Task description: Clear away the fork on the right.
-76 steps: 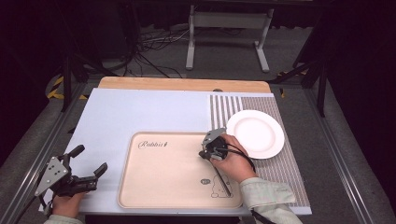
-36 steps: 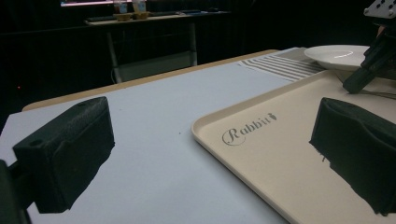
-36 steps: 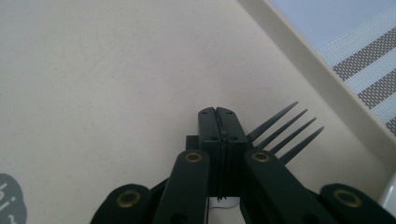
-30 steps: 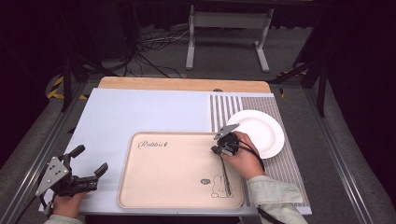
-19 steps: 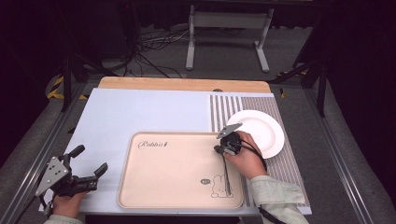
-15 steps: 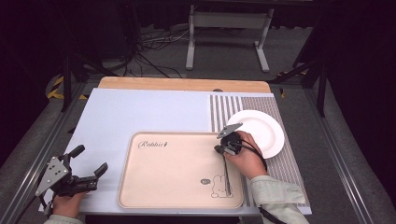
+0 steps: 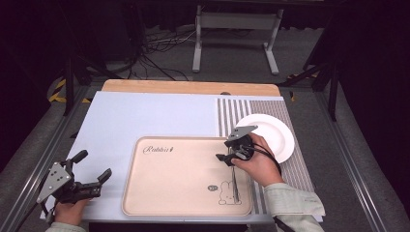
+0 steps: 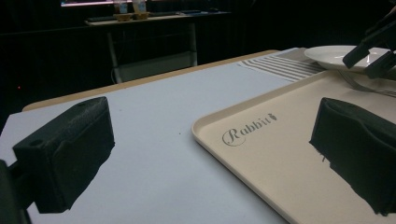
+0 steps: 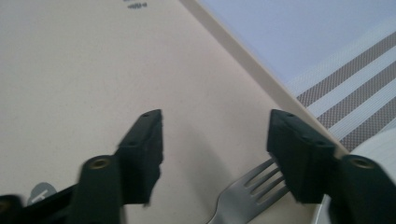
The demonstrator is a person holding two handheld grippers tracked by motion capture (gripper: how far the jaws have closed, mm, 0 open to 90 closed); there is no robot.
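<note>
Jaws just opened; fork (image 9: 250, 196) lying free on tray (image 9: 70, 79).

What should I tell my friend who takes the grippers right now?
Right gripper: jaws have just opened and stand apart over the fork's tines, holding nothing.
Left gripper: open, empty, low over the pale blue mat, left of the tray.
Fork lies flat along the tray's right side; the white plate sits on the striped mat, beside the tray.
Done: fork released on the tray.
Left: probably back the right gripper away.
</note>
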